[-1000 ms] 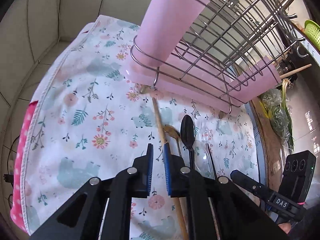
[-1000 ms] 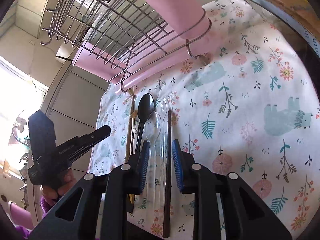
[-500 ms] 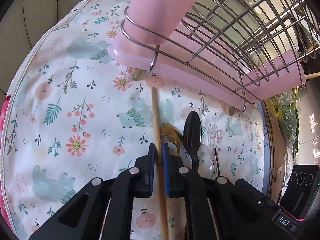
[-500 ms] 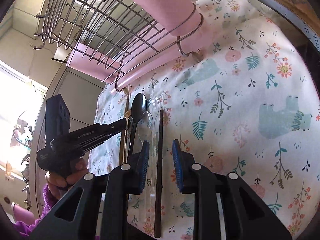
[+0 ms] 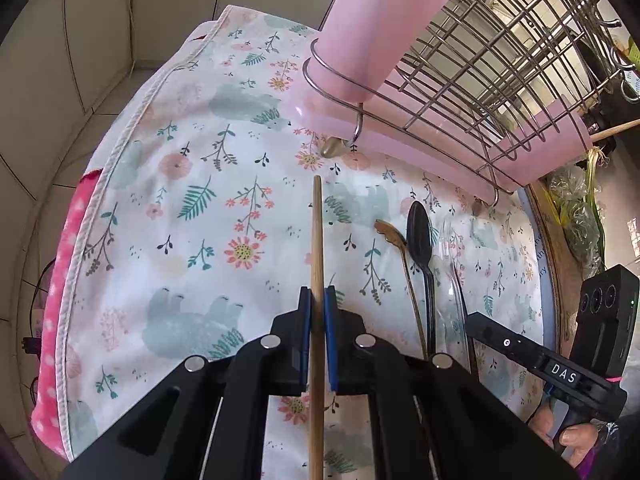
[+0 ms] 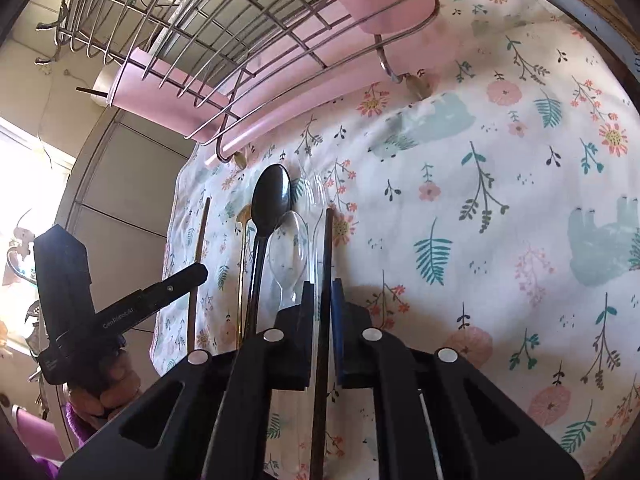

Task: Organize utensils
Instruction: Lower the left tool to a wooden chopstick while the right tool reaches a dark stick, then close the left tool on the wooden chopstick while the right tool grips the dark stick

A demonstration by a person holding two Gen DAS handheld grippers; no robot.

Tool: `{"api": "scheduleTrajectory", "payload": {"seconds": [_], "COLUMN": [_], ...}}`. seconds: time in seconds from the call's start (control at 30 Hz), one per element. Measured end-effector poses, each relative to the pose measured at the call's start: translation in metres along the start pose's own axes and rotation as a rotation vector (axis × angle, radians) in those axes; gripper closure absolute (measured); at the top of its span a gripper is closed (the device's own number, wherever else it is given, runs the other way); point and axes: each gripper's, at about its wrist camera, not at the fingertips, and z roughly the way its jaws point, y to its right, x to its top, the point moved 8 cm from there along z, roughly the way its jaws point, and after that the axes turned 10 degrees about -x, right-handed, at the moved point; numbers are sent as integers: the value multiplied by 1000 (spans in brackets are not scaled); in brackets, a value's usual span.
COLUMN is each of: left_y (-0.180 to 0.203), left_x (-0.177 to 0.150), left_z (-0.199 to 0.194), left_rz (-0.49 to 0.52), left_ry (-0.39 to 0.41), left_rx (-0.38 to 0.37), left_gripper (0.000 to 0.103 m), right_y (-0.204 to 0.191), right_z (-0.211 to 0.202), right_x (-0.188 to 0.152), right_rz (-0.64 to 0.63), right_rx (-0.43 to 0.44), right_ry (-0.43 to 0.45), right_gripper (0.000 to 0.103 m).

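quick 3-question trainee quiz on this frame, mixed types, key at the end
1. True or false: the left gripper is shut on the light wooden chopstick.
2. Which utensil is between the right gripper pads? A) black spoon B) dark chopstick C) clear plastic spoon
3. Fill in: the utensils lie on a floral ____ in front of the wire rack.

Key: 1 true; 2 B; 3 cloth

Wooden chopstick [image 5: 317,240], printed cloth [image 5: 192,184]
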Motion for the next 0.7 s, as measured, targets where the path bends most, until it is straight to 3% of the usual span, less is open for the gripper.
{"api": "scheduleTrajectory", "payload": {"seconds": [0.1,0.33,0.5,0.7], "left_y": [-5,-4,-5,-8], "left_x": [-3,-6,-10,-9], "left_z": [-5,-2,1,3], "left_rz": [0,21,21,0], "left_ry": [2,-13,-37,-47], "left_rx": [-7,12,19,7], "left_gripper": [97,97,97,97], "right_y": [3,28,18,-3], "right_z": [-11,-38,-26,-4], "right_x": [1,6,8,12], "right_rz": [23,81,70,-50], "right_rx": [8,-67,-57,-155], "right_ry": [32,116,42,-9], "right_gripper": [98,101,101,101]}}
